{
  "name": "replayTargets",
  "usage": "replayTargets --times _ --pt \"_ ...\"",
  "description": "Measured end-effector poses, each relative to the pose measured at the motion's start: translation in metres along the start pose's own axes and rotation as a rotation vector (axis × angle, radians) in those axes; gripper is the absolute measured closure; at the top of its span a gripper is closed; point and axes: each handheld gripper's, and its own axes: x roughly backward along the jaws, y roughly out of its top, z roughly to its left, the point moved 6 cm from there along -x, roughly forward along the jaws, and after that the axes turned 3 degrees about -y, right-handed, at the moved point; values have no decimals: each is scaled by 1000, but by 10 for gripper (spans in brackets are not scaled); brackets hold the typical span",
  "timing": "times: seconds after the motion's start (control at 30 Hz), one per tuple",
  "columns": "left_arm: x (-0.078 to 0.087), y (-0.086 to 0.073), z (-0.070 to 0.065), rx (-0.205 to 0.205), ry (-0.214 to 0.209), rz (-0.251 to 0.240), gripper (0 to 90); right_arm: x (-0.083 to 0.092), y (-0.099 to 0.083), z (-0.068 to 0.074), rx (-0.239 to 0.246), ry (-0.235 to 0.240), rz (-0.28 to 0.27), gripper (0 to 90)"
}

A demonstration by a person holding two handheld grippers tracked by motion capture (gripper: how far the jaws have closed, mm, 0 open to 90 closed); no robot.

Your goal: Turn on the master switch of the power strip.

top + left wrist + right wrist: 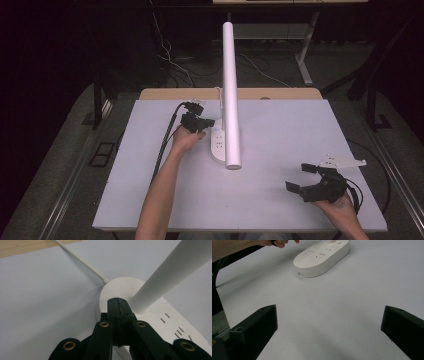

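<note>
On the white bench (280, 150) a white desk lamp stands with its oval base (218, 145) near the centre and its long tube (231, 95) running toward 12 o'clock. The left tongs (206, 122) are clenched on nothing, tips over the base's rear end beside the tube's foot. The right tongs (300, 177), at 4 o'clock, are released, jaws wide apart.
</note>
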Motion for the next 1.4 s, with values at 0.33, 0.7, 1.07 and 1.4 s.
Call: replayTargets --times 0.33,0.7,1.07,1.4 --pt "26 5 -5 -37 -9 -31 896 0 0 0 2 0 -1 1" --pt "63 6 -4 -58 -4 -72 855 -1 0 1 5 2 1 1" --pt "94 1 -6 -20 -16 -99 588 0 0 1 5 0 -1 1" --pt "109 -13 -12 2 -66 -97 178 0 0 1 3 -2 -2 1"
